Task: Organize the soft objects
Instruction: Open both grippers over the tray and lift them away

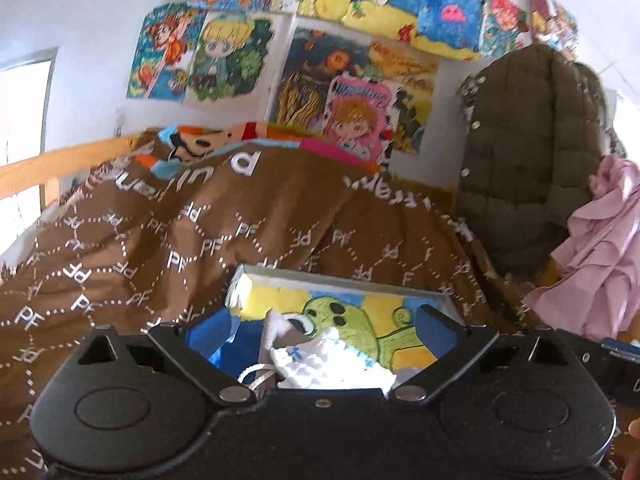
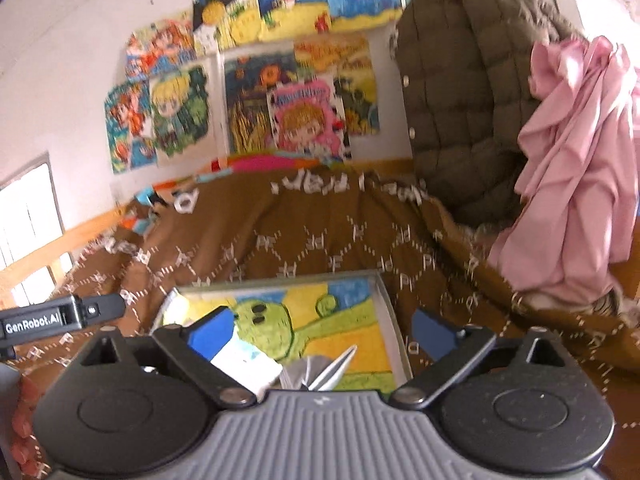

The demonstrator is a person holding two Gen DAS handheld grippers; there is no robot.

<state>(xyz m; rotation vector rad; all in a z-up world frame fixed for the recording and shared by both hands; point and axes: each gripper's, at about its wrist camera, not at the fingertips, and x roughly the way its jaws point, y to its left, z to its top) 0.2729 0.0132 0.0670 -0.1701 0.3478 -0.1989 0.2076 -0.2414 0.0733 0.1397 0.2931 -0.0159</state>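
A white knitted pouch (image 1: pixel 332 362) with a white cord lies beside a grey cloth piece (image 1: pixel 280 330) on a painted panel (image 1: pixel 400 306) showing a green figure on yellow. My left gripper (image 1: pixel 322 322) hovers over them, open, its blue pads (image 1: pixel 208 340) wide apart and touching nothing. In the right wrist view the same panel (image 2: pixel 352 320) carries a white folded cloth (image 2: pixel 246 364) and a grey-and-white folded piece (image 2: pixel 320 372). My right gripper (image 2: pixel 322 314) is open above them with nothing held. The left gripper's black body (image 2: pixel 60 316) shows at the left edge.
The panel rests on a rumpled brown blanket (image 1: pixel 160 240) with white lettering, spread over a bed. An olive quilted jacket (image 1: pixel 528 152) and a pink garment (image 2: pixel 576 168) hang at the right. Colourful drawings (image 1: pixel 240 56) cover the wall. A wooden rail (image 1: pixel 48 168) and a window are at the left.
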